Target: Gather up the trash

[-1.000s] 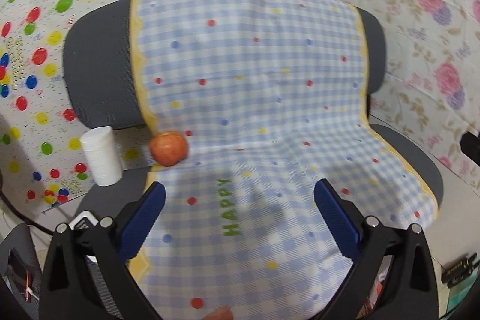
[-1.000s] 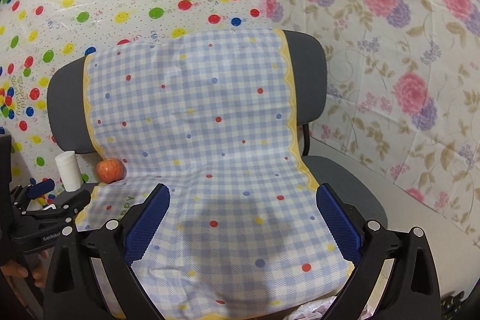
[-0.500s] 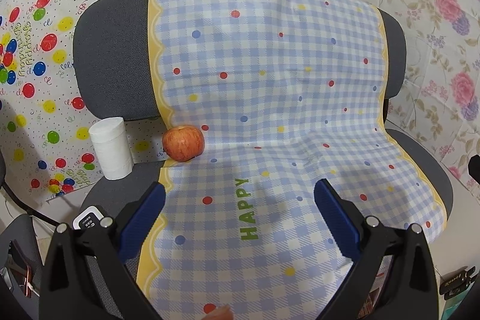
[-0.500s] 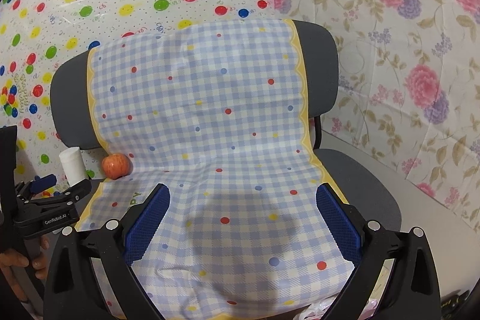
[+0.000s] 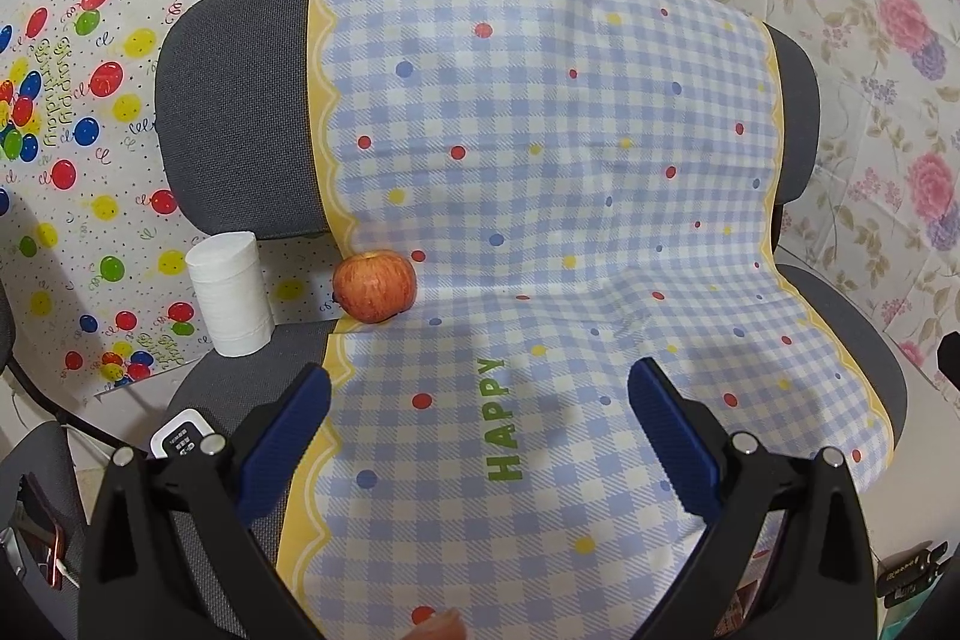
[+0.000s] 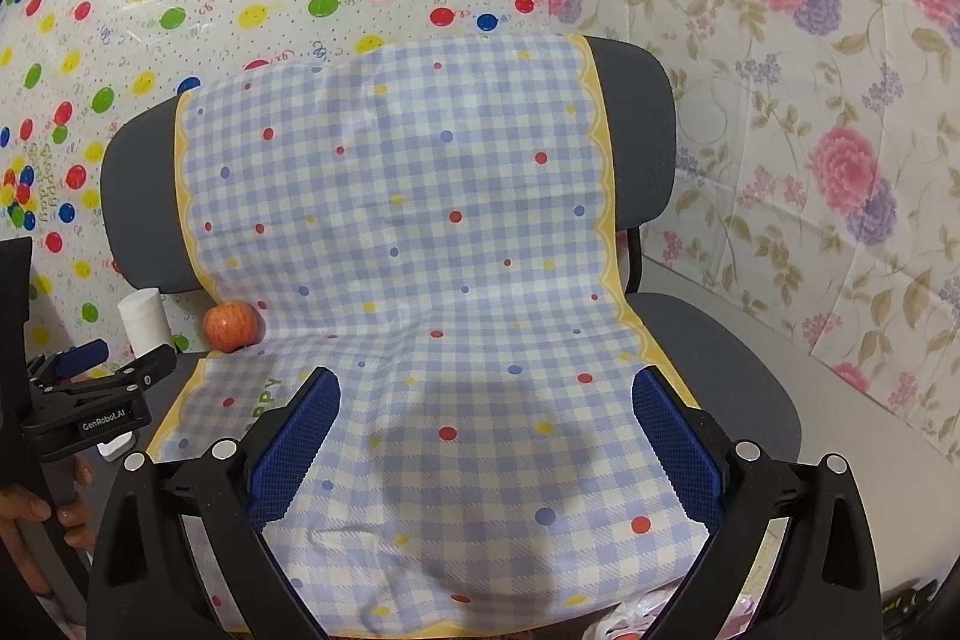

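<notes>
White paper roll [image 5: 230, 293] stands upright at 9 o'clock on the grey mesh chair [image 5: 240, 112], apple [image 5: 375, 285] just beside it on the gingham cloth [image 5: 540, 196] edge. Left gripper [image 5: 480, 400] spread, empty. Right gripper [image 6: 483, 403] likewise spread, empty. Only the right view shows crinkled plastic [image 6: 630, 619], possibly a bag, at 6 o'clock.

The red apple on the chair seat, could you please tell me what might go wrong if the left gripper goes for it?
The round red apple sits at the checked plastic cloth's yellow edge; open left gripper could nudge it rolling, perhaps into the upright white paper roll, toppling it. Fingers might snag the loose cloth.
</notes>
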